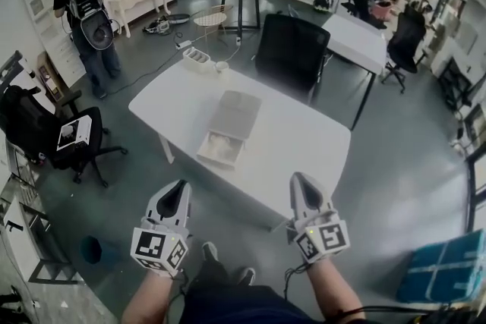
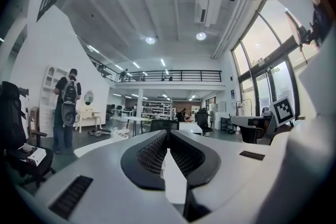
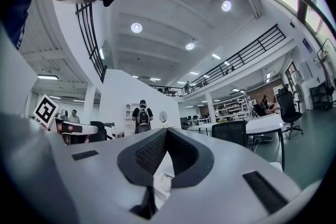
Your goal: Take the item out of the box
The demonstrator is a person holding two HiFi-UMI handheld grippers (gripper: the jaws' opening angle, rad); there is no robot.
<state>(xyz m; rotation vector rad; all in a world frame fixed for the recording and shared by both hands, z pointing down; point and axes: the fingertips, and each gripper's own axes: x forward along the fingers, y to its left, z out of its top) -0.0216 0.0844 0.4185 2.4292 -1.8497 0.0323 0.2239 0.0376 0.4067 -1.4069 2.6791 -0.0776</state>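
A flat pale box lies in the middle of the white table. Its open tray sticks out toward me, with something whitish inside that I cannot make out. Both grippers hang short of the table's near edge, apart from the box. My left gripper is shut and empty; in the left gripper view its jaws meet at the tip. My right gripper is likewise shut with nothing in it, its tips touching in the right gripper view.
A black office chair stands behind the table. A white holder and a small cup sit at the table's far left corner. A person with a backpack stands at left, near another black chair. A blue crate sits at lower right.
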